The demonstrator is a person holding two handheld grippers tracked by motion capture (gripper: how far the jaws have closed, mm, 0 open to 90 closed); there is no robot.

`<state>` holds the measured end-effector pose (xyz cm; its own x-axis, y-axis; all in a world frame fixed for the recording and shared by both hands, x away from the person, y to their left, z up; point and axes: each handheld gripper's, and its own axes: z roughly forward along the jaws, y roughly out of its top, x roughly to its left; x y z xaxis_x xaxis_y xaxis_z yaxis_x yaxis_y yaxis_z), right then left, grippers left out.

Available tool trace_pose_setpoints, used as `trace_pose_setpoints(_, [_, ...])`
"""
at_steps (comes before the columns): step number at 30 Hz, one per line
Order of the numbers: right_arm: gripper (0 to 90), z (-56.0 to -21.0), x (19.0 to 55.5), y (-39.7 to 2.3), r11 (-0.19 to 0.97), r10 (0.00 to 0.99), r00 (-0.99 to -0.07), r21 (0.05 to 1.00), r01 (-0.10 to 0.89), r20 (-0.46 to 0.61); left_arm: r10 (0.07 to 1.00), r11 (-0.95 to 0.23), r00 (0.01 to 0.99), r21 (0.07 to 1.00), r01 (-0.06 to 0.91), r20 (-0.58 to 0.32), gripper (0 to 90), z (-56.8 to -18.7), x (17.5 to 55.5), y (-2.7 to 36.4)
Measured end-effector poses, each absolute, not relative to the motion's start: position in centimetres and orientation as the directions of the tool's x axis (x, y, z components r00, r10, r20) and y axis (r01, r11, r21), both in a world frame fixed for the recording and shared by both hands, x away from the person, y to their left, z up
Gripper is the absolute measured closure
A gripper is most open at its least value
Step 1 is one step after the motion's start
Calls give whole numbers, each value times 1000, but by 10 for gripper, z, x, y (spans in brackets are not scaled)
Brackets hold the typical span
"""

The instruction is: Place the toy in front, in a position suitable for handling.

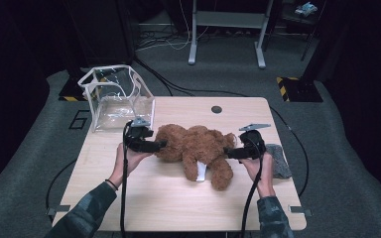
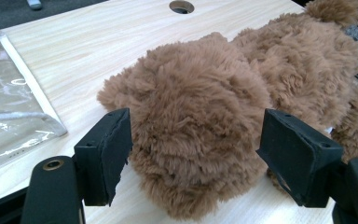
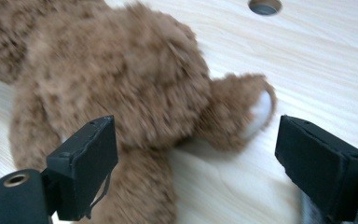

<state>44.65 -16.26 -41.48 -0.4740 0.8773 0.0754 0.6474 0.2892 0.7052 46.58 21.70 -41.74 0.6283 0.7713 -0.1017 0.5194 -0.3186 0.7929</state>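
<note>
Dark room all round, grey carpet, trailing cables, pale wooden counter (image 1: 129,198) in the middle. Brown plush bear (image 1: 196,148) lying flat at the centre of it, head toward the left tongs (image 1: 159,145), legs toward the right tongs (image 1: 229,153).

Left tongs spread wide either side of the bear's head, pads (image 2: 107,154) clear of the fur, gripping nothing. Right tongs likewise agape by the bear's legs, one foot (image 3: 256,109) lying between the jaws, nothing pinched.

Likely trouble from here: closing on loose fur alone, not on the stuffed body, so a grip that slides off on the lift. Soft, floppy toy; a hold at one end only probably leaves the other end sagging and dragging across the counter. Uneven pull from the two sides may twist or stretch the bear.

Around the bear: clear plastic bag (image 1: 116,96) with white trim standing open beyond its head, at the counter's far left corner, mouth narrow enough perhaps to catch a limb. Grey cloth (image 1: 278,161) just beyond the bear's legs, near the right tongs, easily snagged by mistake. Round hole (image 1: 217,109) in the counter behind the bear, harmless. Nothing between bear and bag.
</note>
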Motion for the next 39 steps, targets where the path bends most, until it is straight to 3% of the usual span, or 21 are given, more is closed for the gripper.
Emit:
trace_pose_setpoints(20, [137, -444, 431, -206, 219, 932, -356, 675, 704, 69, 769, -354, 633, 767, 536, -87, 235, -445, 462, 226])
trace_pose_setpoints(39, [141, -461, 426, -226, 190, 945, -318, 657, 730, 81, 765, -371, 639, 758, 537, -78, 259, -457, 460, 221])
